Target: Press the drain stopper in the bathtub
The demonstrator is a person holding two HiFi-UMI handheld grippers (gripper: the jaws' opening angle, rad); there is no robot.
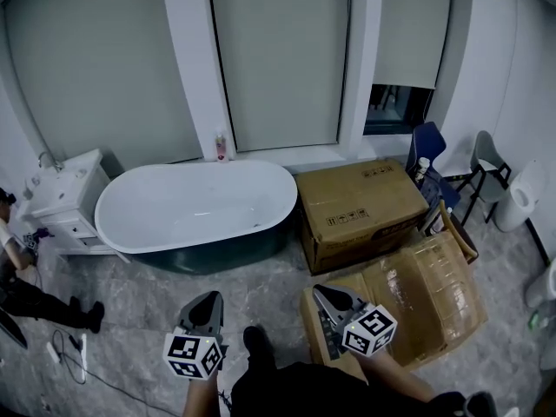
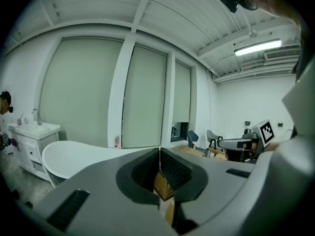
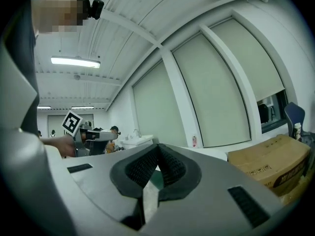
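Note:
A white oval bathtub (image 1: 195, 211) with a dark outer shell stands under the window, well ahead of both grippers. I cannot make out its drain stopper. My left gripper (image 1: 208, 297) hangs low over the marble floor in front of the tub, shut, with nothing between its fingers. My right gripper (image 1: 320, 291) is level with it over a cardboard box, also shut and holding nothing. In the left gripper view the jaws (image 2: 159, 152) meet at the tips, with the bathtub (image 2: 74, 156) beyond on the left. In the right gripper view the jaws (image 3: 157, 149) meet too, and the tub's rim (image 3: 209, 152) shows behind them.
A large cardboard box (image 1: 360, 207) stands against the tub's right end, and a taped one (image 1: 426, 307) lies nearer me. A white vanity with a sink (image 1: 61, 194) is left of the tub. A bottle (image 1: 221, 146) rests on the sill. Chairs (image 1: 430, 150) are at the right; a person (image 1: 26, 294) and a cable at the left.

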